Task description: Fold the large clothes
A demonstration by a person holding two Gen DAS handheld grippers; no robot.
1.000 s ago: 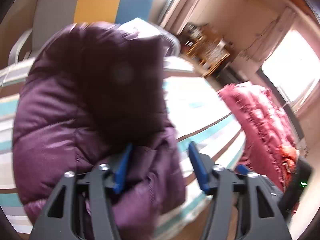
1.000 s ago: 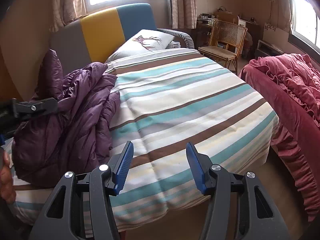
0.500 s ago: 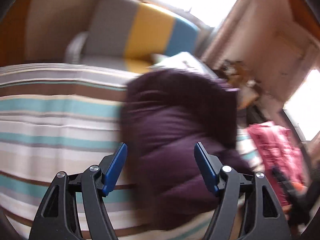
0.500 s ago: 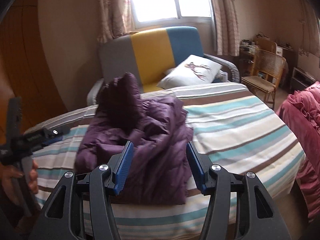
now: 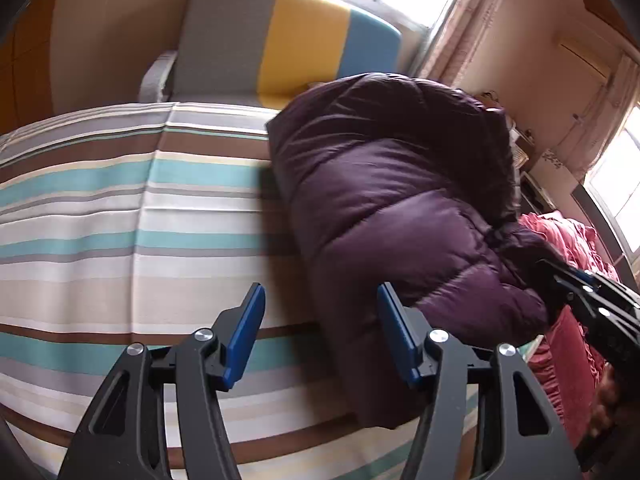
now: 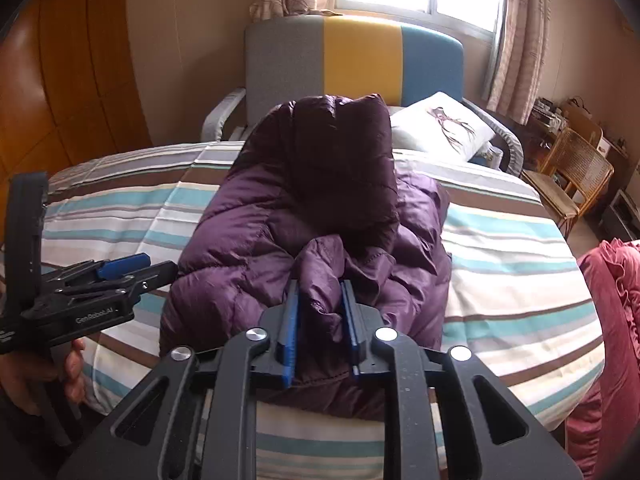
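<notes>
Now the purple down jacket [image 6: 304,216] lies bunched mid-bed on the striped bedspread [image 6: 512,264]. The right gripper [image 6: 320,320] has just closed, pinching a near fold at six o'clock. The left gripper [image 5: 320,336], half-open and lately narrowing, holds nothing at nine o'clock. Likely next: grip the jacket's near-left edge and spread it.

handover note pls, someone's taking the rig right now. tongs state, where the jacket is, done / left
Right tongs: shut on a bunched fold at the near edge of the purple puffer jacket; they have just been closing on it.
Left tongs: open, nothing pressed between the pads, beside the jacket's left edge; they have just closed a little.
Jacket: in a loose heap in the middle of the striped bed cover, one part standing up at the far side.
Done: jacket is on the bed and gripped on one side.
Left: probably grip the other side with the left tongs, spread it flat, then fold. No neat fold visible yet.
</notes>
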